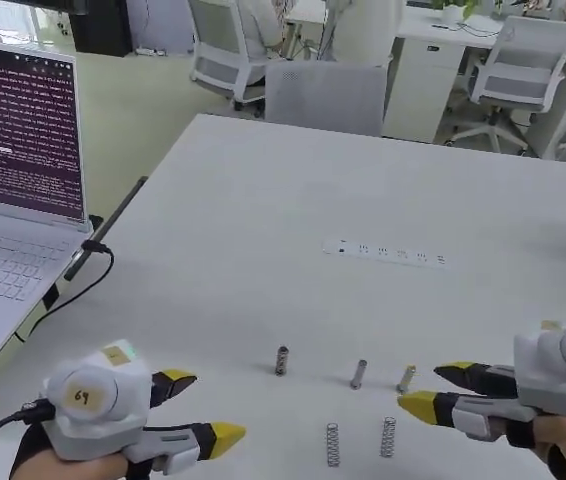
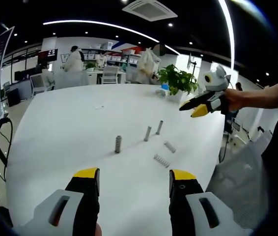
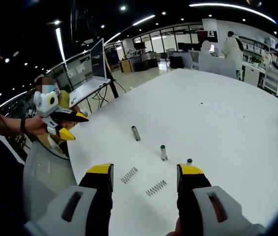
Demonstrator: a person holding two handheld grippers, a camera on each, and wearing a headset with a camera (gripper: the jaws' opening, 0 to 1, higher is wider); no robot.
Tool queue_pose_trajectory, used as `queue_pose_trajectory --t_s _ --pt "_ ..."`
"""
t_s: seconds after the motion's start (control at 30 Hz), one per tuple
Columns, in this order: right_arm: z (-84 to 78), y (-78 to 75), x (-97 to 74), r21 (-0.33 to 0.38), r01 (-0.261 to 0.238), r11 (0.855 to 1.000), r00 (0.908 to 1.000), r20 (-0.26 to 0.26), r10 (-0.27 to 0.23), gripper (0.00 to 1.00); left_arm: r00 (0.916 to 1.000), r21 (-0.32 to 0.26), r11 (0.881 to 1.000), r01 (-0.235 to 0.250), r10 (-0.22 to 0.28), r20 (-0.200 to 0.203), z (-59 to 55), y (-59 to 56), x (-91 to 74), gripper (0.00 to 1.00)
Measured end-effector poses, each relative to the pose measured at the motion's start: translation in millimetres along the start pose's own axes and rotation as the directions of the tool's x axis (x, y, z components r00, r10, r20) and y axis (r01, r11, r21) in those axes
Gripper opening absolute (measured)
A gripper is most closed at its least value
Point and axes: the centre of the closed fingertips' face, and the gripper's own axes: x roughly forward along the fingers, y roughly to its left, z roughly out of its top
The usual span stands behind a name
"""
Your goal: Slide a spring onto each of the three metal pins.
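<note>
**White table (image 1: 293, 200): task about one-third done**

Left gripper (image 1: 208, 405) and right gripper (image 1: 425, 388) hover low at either side of the work. Both have their jaws spread and hold nothing. Three pins stand in a row near the front edge. The left pin (image 1: 281, 361) looks ribbed, judged to carry a fitted spring (image 2: 118, 145). The middle pin (image 1: 359, 374) and right pin (image 1: 406, 378) are bare. Left loose spring (image 1: 333, 444) and right loose spring (image 1: 388, 437) lie flat just in front. Remaining: two springs to pick up and slide on.

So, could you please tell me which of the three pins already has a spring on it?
The leftmost pin in the head view, nearest the left claw: coils wrap its shaft, while the middle pin and the right pin stand bare.
</note>
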Motion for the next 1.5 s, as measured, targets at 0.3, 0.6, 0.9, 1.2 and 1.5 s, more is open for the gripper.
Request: queue_pose_trajectory --t_s 0.3,0.6,0.9,1.2,1.5 --pt "-12.0 2.8 -10.9 0.025 0.015 1.0 0.9998 0.013 -0.015 0.52 1.0 0.002 1.0 0.003 -0.003 -0.001 0.6 -1.6 -0.9 0.53" --pt "-23.3 9.0 -19.6 0.044 0.023 0.999 0.9994 0.024 -0.024 0.54 1.0 0.003 1.0 0.002 -0.002 -0.005 0.1 -2.2 -0.8 0.53" --pt "-30.2 12.3 -24.0 0.067 0.028 0.997 0.999 0.033 -0.03 0.54 0.9999 0.007 1.0 0.009 -0.009 -0.006 1.9 -6.2 2.2 0.53" --pt "-33.2 14.8 -26.2 0.072 0.028 0.997 0.999 0.033 -0.03 0.55 0.9998 0.009 1.0 0.014 -0.014 -0.01 2.0 -9.0 4.3 0.53" --pt "-41.3 16.0 -29.8 0.076 0.031 0.997 0.9991 0.026 -0.033 0.56 0.9995 0.007 1.0 0.028 -0.028 -0.017 3.4 -14.2 12.6 0.52"
